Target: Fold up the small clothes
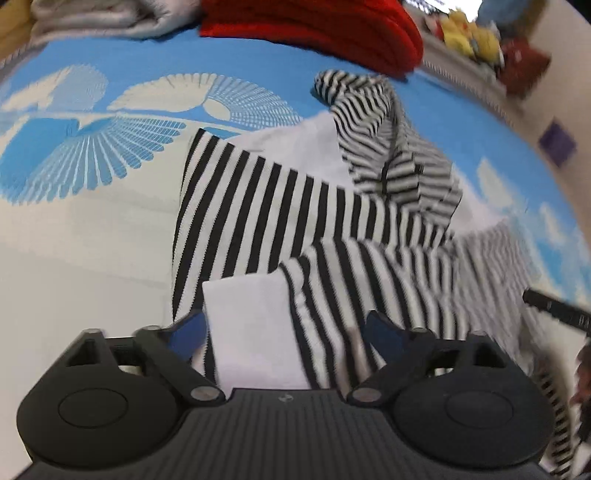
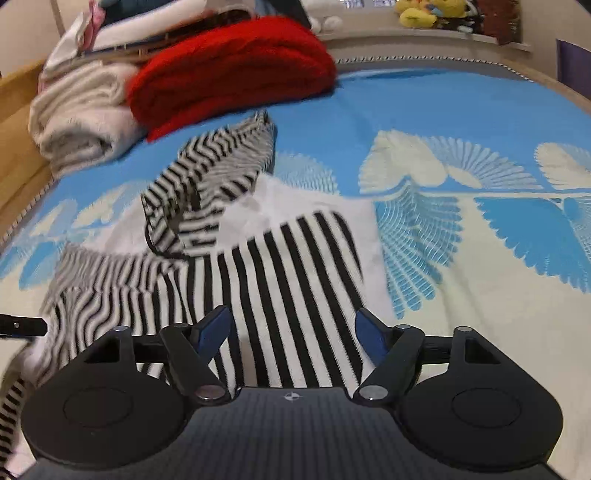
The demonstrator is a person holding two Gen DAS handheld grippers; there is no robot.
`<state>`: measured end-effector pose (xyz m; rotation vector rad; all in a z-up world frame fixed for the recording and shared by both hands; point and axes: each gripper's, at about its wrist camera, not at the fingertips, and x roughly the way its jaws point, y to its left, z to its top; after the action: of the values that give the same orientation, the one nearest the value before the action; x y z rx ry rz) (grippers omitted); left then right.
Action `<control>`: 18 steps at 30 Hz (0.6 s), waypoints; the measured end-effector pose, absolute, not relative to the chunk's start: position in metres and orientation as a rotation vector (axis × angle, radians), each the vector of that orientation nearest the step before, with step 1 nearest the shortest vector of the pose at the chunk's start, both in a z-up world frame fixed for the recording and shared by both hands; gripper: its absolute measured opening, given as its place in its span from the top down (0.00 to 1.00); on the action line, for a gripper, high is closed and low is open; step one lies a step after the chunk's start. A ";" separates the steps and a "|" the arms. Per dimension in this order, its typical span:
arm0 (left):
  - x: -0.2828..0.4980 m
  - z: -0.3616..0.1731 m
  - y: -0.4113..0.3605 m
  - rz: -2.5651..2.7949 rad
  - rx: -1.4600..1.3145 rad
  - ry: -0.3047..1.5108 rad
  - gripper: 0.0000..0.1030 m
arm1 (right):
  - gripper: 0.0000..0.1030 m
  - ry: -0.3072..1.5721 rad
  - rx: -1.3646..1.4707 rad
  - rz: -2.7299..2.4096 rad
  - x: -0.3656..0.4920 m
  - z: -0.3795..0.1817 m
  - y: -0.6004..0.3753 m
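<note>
Black-and-white striped knit garment lying rumpled on a blue bedspread with cream bird-wing pattern, one sleeve twisted toward a folded red knitted blanket. Left gripper, jaws spread, poised over a plain white panel of the garment, grasping nothing. Right gripper, likewise released, above the wide-striped section. Rolled cream towel beside the blanket.

A home bedroom: a bed with a blue bird-print cover, folded blankets far left, plush toys behind.
</note>
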<state>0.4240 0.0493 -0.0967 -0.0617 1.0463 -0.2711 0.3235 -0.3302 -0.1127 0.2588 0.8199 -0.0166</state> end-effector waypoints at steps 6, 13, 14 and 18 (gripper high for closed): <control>0.413 -0.092 0.037 -0.254 0.018 0.992 0.80 | 0.24 0.829 0.164 -0.067 0.340 -0.136 -0.315; 0.415 -0.091 0.034 -0.233 0.026 0.992 0.86 | 0.17 0.695 0.292 -0.110 0.370 -0.105 -0.339; 0.416 -0.092 0.033 -0.234 0.032 0.995 0.86 | 0.15 0.699 0.283 -0.117 0.380 -0.107 -0.339; 0.419 -0.093 0.037 -0.234 0.021 1.003 0.87 | 0.85 0.837 0.215 -0.116 0.418 -0.136 -0.334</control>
<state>0.4188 0.0366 -0.0933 0.0214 1.0027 -0.2341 0.4182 -0.3345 -0.1356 0.2149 0.8368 -0.1157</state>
